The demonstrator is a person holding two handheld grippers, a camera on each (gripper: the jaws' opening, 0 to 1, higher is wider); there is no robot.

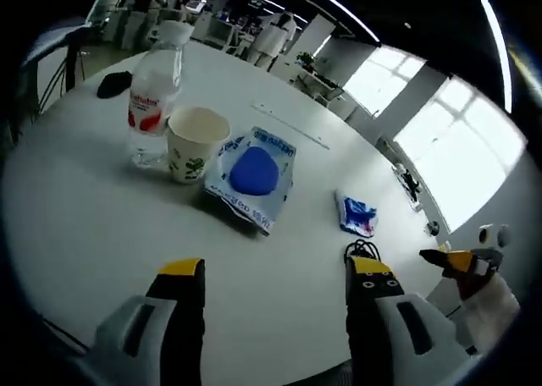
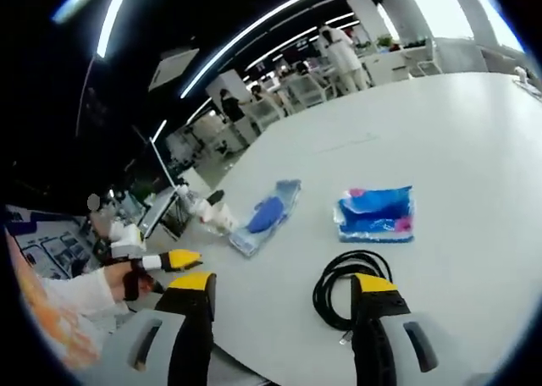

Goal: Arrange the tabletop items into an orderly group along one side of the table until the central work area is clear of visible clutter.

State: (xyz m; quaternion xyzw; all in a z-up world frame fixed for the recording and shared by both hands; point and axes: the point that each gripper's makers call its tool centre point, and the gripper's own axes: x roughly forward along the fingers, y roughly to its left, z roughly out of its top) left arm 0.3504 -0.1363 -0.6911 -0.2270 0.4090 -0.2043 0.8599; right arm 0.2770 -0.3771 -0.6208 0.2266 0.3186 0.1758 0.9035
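Black cable (image 2: 343, 286): coiled beside my right fingers (image 2: 373, 286), released, left too. Blue packet (image 2: 375, 213) beyond it; perhaps wipes. Grip the whole coil, not one loop.

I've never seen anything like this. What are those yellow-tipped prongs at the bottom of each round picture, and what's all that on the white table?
Those prongs are the jaws of two hand-held grippers; a person holds one in each hand, and a fisheye camera rides on each. The left gripper and the right gripper are both open and hold nothing. On the white table stand a water bottle and a paper cup, beside a clear packet with a blue item inside. Nearer the right gripper lie a blue and pink packet and a coiled black cable.
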